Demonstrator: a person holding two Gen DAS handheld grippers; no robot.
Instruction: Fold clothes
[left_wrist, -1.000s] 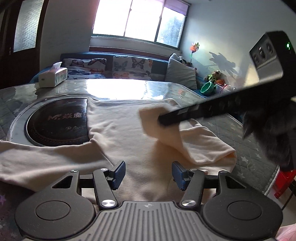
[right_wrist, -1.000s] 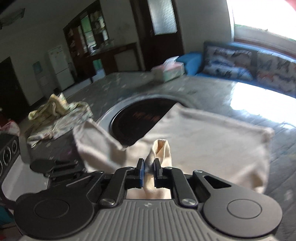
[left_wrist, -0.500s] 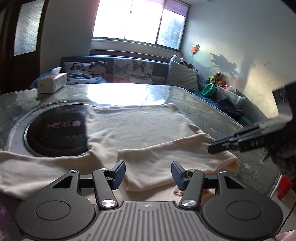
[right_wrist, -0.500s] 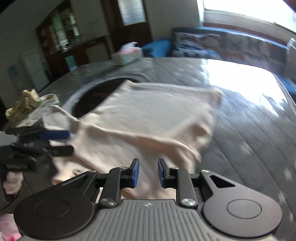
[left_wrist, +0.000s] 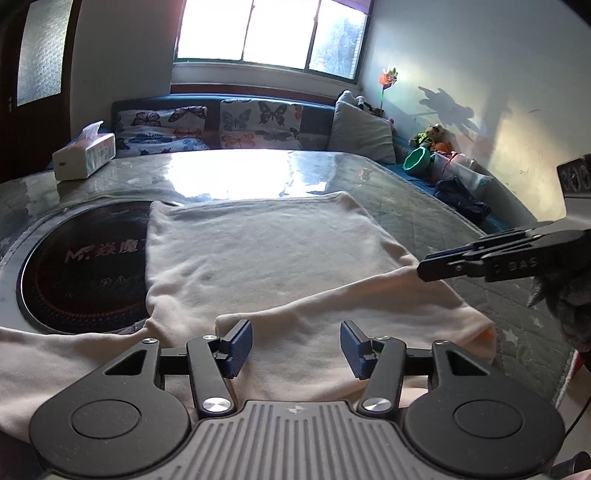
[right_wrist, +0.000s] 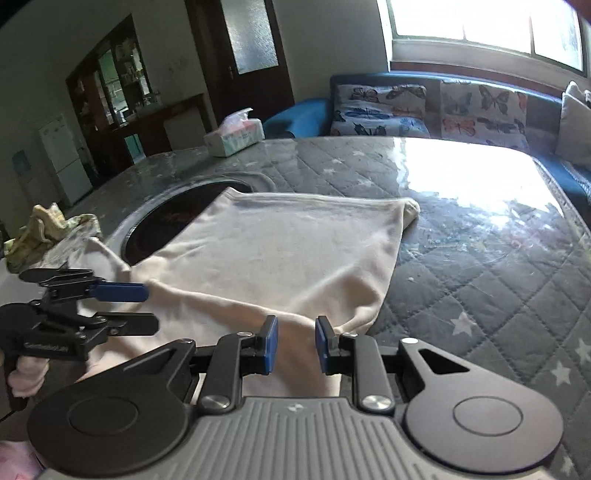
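A cream long-sleeved top (left_wrist: 258, 251) (right_wrist: 280, 251) lies spread flat on the quilted table (right_wrist: 480, 251), with one sleeve folded across its near part. My left gripper (left_wrist: 296, 345) hovers open just over the near edge of that folded sleeve, nothing between its blue pads. In the right wrist view it shows at the left (right_wrist: 129, 308), jaws apart. My right gripper (right_wrist: 297, 343) stands narrowly open over the top's near right corner, the cloth lying under it and not pinched. From the left wrist view its tip (left_wrist: 443, 264) sits at the garment's right edge.
A round black cooktop (left_wrist: 81, 266) (right_wrist: 177, 218) is set into the table, partly under the top's left side. A tissue box (left_wrist: 84, 155) (right_wrist: 234, 136) stands at the far edge. A crumpled yellow-green cloth (right_wrist: 48, 229) lies far left. A sofa with butterfly cushions (left_wrist: 221, 125) stands behind.
My right gripper, which was shut on the sleeve end, has let go and drawn back to the right. The sleeve now lies flat across the garment. The left gripper stays open.
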